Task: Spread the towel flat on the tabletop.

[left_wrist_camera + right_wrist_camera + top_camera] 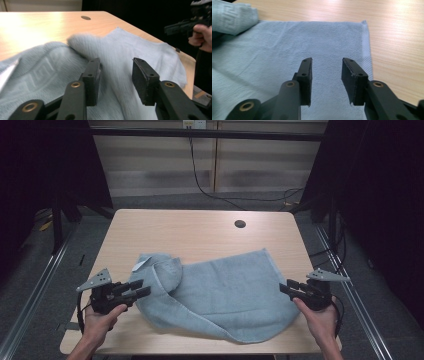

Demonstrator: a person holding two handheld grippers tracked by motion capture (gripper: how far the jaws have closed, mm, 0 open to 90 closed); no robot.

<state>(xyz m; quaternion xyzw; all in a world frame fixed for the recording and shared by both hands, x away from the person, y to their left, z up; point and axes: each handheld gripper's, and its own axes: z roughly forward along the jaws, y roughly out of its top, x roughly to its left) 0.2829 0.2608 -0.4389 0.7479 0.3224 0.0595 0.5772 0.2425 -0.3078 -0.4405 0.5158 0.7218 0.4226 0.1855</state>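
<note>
Left gripper view: towel (125, 52) motion-blurred at its raised fold and cropped by the near edge, other hand (203, 37) cut off at right; right gripper view: towel's folded corner (232, 17) cropped top-left, far table (387, 15) soft.

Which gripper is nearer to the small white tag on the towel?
Left. The left gripper sits by the bunched end of the towel just below the white tag; the right gripper is at the towel's opposite end.
</note>
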